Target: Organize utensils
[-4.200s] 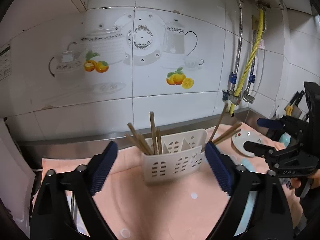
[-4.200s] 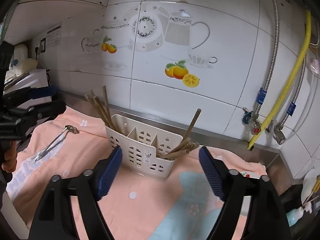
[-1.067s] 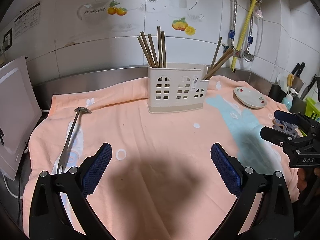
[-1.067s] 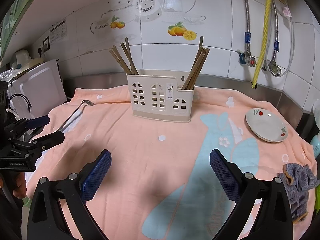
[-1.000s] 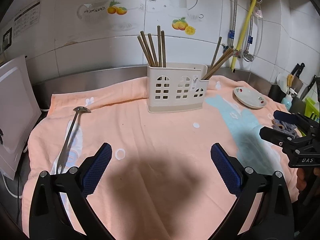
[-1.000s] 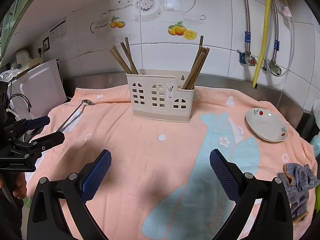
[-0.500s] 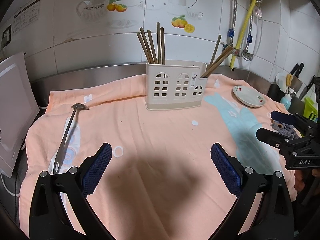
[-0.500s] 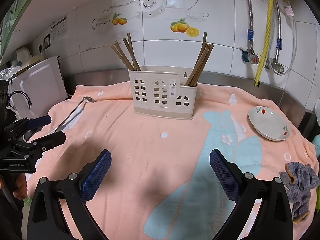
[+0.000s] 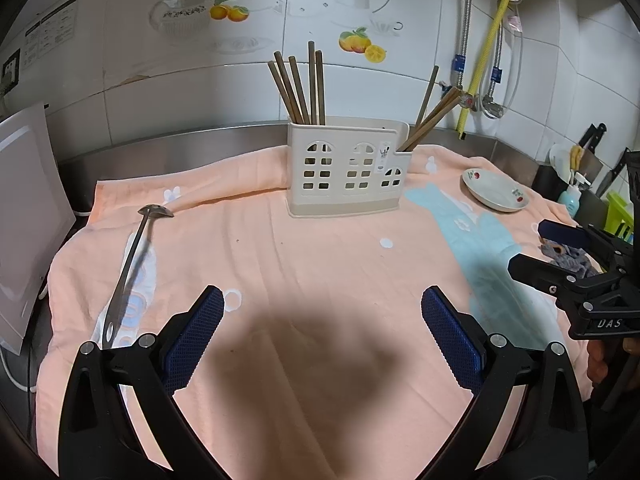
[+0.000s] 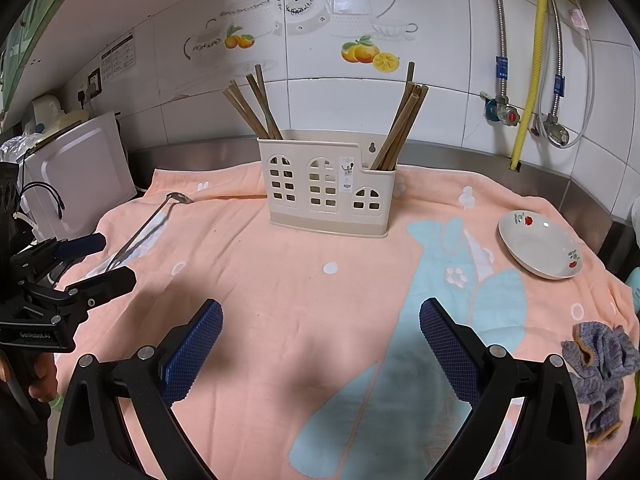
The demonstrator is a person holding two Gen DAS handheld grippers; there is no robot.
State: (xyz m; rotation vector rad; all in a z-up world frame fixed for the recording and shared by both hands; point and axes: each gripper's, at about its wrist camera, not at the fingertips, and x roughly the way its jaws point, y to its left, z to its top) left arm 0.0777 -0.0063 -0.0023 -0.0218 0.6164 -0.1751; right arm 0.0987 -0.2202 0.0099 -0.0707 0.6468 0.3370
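A cream utensil holder [image 9: 346, 170] stands at the back of the peach towel [image 9: 312, 272]; it also shows in the right wrist view [image 10: 330, 186]. Wooden chopsticks [image 9: 302, 86] stand in its left compartment and more chopsticks [image 9: 432, 118] lean in its right one. A steel ladle [image 9: 128, 268] lies on the towel at the left, also seen in the right wrist view [image 10: 148, 226]. My left gripper [image 9: 322, 344] is open and empty above the towel's front. My right gripper [image 10: 320, 350] is open and empty, to the right of the left one.
A white dish [image 10: 538, 244] sits on the towel at the right. A grey cloth [image 10: 600, 368] lies at the right edge. A white appliance [image 9: 24, 208] stands at the left. Knives and a bottle [image 9: 580, 168] stand far right. Pipes [image 10: 528, 64] run down the tiled wall.
Both grippers have pulled back from the holder over the last seconds and now hang over the towel's front. In the last half second little has moved.
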